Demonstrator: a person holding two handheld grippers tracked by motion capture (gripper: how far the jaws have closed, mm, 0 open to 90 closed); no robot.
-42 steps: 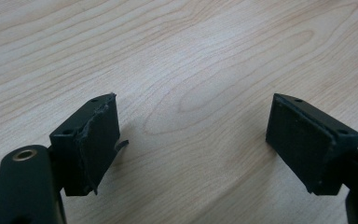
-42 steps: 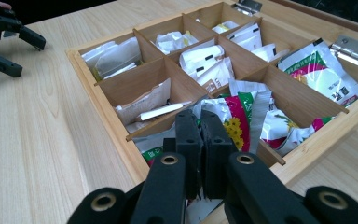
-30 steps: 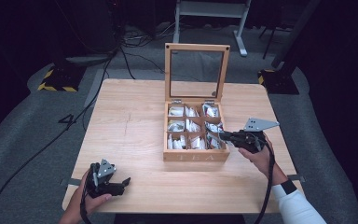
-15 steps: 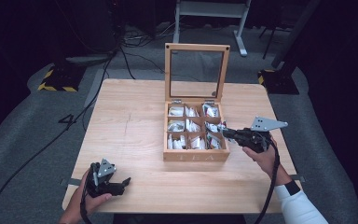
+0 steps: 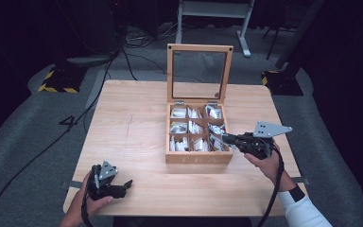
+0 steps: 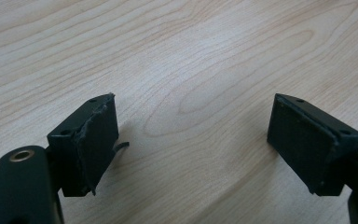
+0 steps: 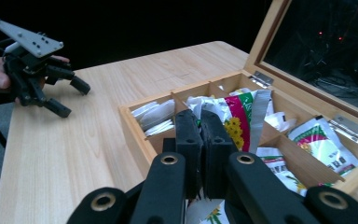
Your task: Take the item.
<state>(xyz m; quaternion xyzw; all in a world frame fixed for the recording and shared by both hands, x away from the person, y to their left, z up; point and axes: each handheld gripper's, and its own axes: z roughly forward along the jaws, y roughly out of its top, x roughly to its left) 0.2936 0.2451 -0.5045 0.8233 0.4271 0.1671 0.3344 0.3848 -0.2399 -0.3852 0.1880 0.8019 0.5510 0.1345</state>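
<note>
A wooden tea box stands mid-table with its glass lid upright, and its compartments hold tea packets. My right gripper reaches over the box's front right compartments. In the right gripper view its jaws are pressed together on a flower-printed tea packet, which sticks out past the tips and below them. My left gripper rests near the table's front left corner. It is open over bare wood, with nothing between the pads, and shows far off as the left gripper in the right gripper view.
The wooden table has free room left of the box and along the front edge. Cables and black stands lie on the dark floor around it. A metal frame stands behind the table.
My right gripper has drawn back slightly to the right, away from the box's middle, still shut. The left gripper has stayed where it was.
</note>
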